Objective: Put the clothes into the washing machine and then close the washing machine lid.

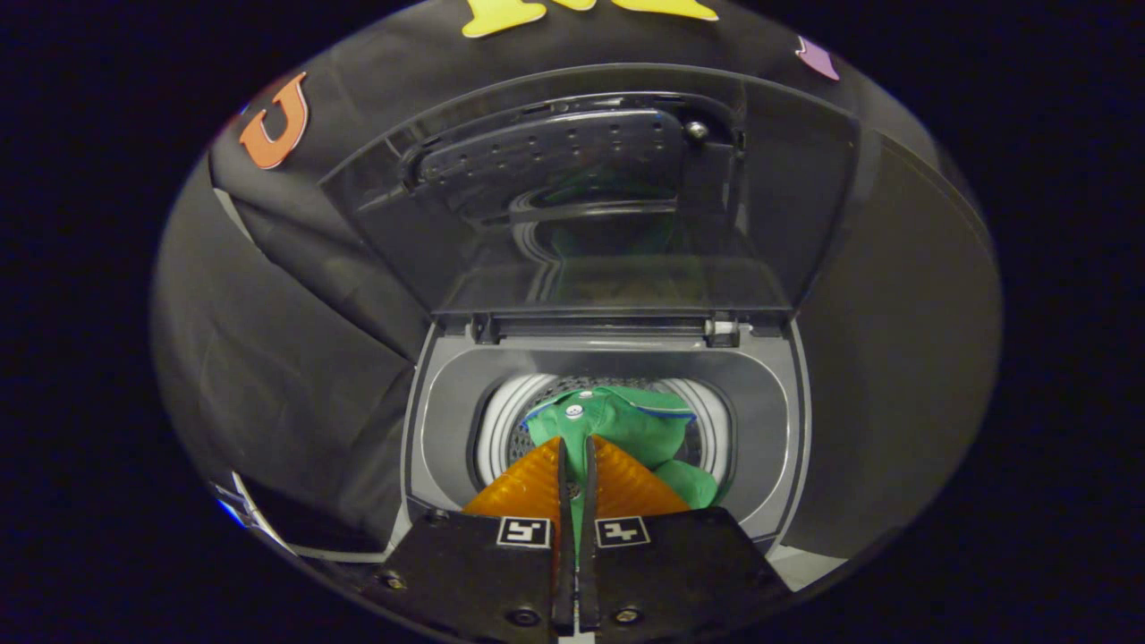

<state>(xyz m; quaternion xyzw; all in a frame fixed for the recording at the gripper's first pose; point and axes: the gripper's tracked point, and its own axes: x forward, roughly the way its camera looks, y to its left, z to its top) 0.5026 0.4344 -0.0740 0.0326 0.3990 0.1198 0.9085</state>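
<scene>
Open washing machine, green garment between tool fingers.

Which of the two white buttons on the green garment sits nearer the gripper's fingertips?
The larger button, just ahead of the gripper shut on the green garment; the other button lies beyond it, toward the drum's back.

Gripper pointing forward and down, fingers drawn nearly together, narrow slit between them, pinching fold of green garment; both fingers press on cloth.
</scene>
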